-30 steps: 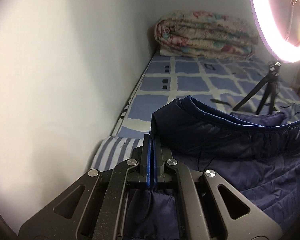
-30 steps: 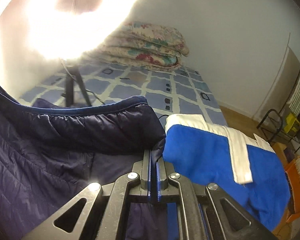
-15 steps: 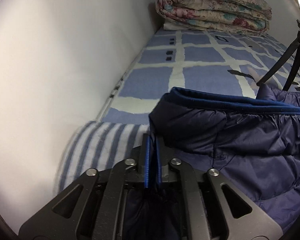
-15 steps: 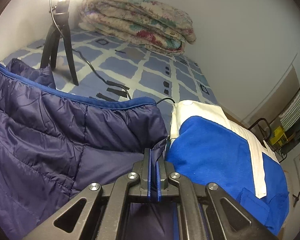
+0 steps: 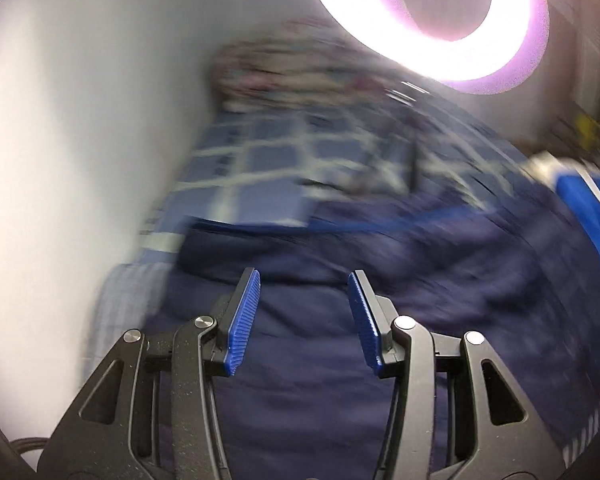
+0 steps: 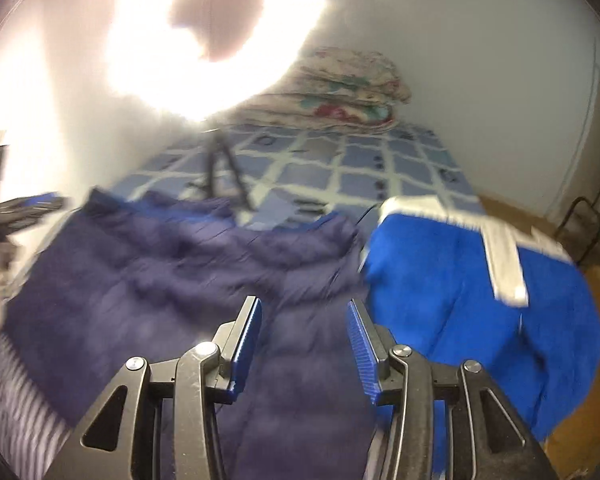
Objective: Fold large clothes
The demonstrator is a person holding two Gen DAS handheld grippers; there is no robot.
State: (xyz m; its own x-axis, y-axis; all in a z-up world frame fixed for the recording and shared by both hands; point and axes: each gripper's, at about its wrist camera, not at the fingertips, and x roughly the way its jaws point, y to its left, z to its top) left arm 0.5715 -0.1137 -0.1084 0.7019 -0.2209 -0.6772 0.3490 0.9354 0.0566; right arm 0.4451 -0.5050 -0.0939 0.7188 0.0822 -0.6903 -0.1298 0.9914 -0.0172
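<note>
A dark navy quilted jacket [image 5: 380, 280] lies spread on the bed, its blue-trimmed edge at the far side. It also shows in the right wrist view [image 6: 180, 272]. My left gripper [image 5: 303, 280] is open and empty above the jacket near its left side. My right gripper [image 6: 304, 308] is open and empty above the jacket's right part, next to a bright blue and white garment [image 6: 480, 288]. Both views are motion-blurred.
A lit ring light [image 5: 432, 20] on a black tripod [image 6: 224, 172] stands on the blue checked bedsheet [image 6: 360, 168] beyond the jacket. A folded floral quilt [image 6: 348, 92] lies at the far end. A white wall [image 5: 80, 120] runs along the left.
Both grippers have opened and let go of the jacket's edge. The jacket has dropped flat on the bed and both grippers have lifted and pulled back.
</note>
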